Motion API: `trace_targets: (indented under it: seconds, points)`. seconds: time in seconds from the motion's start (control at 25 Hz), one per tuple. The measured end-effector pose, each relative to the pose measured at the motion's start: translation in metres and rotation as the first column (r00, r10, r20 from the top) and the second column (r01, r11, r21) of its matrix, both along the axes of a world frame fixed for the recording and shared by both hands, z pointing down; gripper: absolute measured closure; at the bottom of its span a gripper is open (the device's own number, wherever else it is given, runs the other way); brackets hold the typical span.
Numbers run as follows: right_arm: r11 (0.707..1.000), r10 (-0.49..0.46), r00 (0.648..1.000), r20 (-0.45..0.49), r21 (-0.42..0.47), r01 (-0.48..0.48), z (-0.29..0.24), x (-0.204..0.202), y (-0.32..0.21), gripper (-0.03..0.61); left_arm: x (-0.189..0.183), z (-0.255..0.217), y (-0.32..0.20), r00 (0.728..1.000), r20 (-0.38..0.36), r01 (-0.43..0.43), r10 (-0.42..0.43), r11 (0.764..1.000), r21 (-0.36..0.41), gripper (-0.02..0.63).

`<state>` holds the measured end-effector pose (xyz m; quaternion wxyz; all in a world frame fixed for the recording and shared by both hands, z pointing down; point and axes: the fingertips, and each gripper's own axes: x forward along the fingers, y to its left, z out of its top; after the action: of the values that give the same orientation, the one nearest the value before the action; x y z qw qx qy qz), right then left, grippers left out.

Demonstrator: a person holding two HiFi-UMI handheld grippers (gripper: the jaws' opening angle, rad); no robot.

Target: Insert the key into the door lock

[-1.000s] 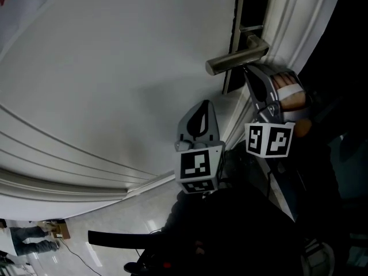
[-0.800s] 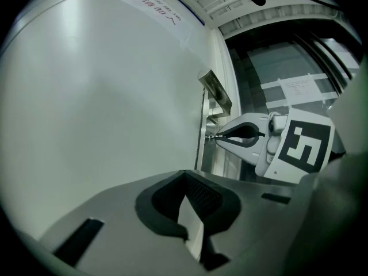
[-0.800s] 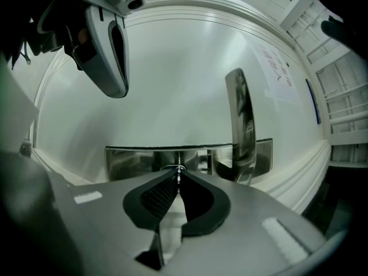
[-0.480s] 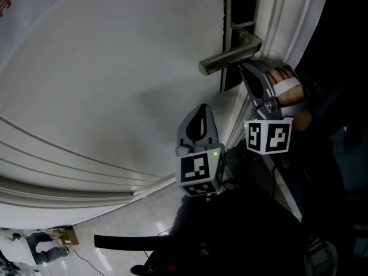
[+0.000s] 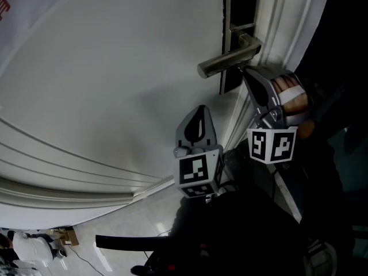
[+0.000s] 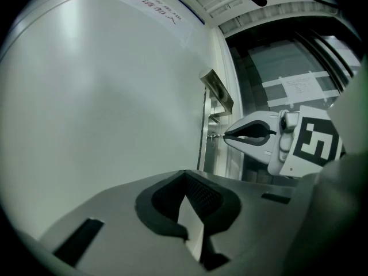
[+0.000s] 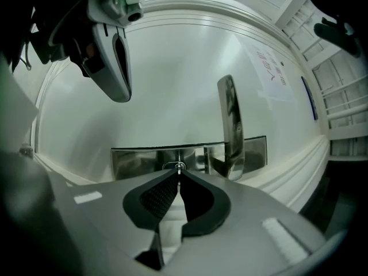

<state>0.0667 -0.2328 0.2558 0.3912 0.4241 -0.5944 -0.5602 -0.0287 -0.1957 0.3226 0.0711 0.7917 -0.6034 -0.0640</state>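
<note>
A white door (image 5: 115, 68) carries a metal lever handle (image 5: 227, 62) on a long lock plate (image 5: 230, 84). My right gripper (image 5: 246, 71) sits just under the handle, shut on a thin key (image 7: 179, 167) whose tip is at the keyhole in the plate (image 7: 138, 160). In the left gripper view the key (image 6: 215, 135) bridges the right gripper (image 6: 225, 135) and the plate, below the handle (image 6: 217, 89). My left gripper (image 5: 201, 107) hangs lower left of the lock, shut and empty, off the door. How deep the key sits is hidden.
Stepped door-frame mouldings (image 5: 282, 22) run along the right of the lock. A paper notice (image 7: 270, 73) is stuck high on the door. Down on the floor at the lower left are a person (image 5: 29, 249) and a box. Dark glass panels (image 6: 287, 68) lie beyond the frame.
The head view has shifted slightly, so the handle sits a little further left. The right gripper has stayed at the keyhole with the key; the left gripper has barely moved.
</note>
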Motion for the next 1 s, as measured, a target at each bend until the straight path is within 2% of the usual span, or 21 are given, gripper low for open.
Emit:
trace_targets:
  seconds: [0.12,0.2,0.32,0.4,0.52,0.64,0.72,0.8,1.0]
  points:
    - [1.0,-0.009,0.997,0.071,-0.016,0.01,-0.001,0.005,0.008,0.561,-0.004,-0.004,-0.003,1.0,-0.008,0.007,-0.007,1.0,-0.009,0.612]
    - [0.999,-0.019,0.987,0.159,-0.042,0.026,-0.001,0.007,0.015,0.563,-0.005,-0.008,-0.003,1.0,-0.009,0.013,-0.013,1.0,-0.014,0.612]
    - [0.992,-0.018,0.936,0.352,-0.113,0.061,0.0,0.013,0.022,0.563,-0.005,-0.003,-0.002,1.0,0.004,0.02,-0.02,1.0,-0.015,0.613]
    - [0.981,-0.006,0.864,0.503,-0.164,0.102,0.003,0.016,0.024,0.565,-0.002,0.003,-0.003,1.0,0.012,0.007,-0.007,1.0,-0.011,0.612]
    - [0.966,0.024,0.694,0.72,-0.195,0.17,0.005,0.021,0.024,0.577,0.002,0.009,-0.003,1.0,0.026,-0.006,0.007,1.0,-0.025,0.612]
    - [0.958,0.087,0.536,0.84,-0.219,0.188,0.011,0.029,0.025,0.577,0.003,0.009,-0.003,1.0,0.024,-0.003,0.004,0.999,-0.042,0.612]
    - [0.95,0.115,0.454,0.883,-0.231,0.21,0.016,0.032,0.026,0.577,0.004,0.011,-0.003,1.0,0.027,-0.002,0.003,0.999,-0.043,0.612]
    - [0.942,0.137,0.416,0.899,-0.248,0.227,0.022,0.033,0.027,0.577,0.005,0.015,-0.003,0.999,0.041,-0.006,0.008,0.999,-0.045,0.612]
    - [0.927,0.165,0.401,0.901,-0.281,0.248,0.033,0.03,0.03,0.578,0.009,0.015,-0.003,0.998,0.052,-0.019,0.022,0.998,-0.053,0.612]
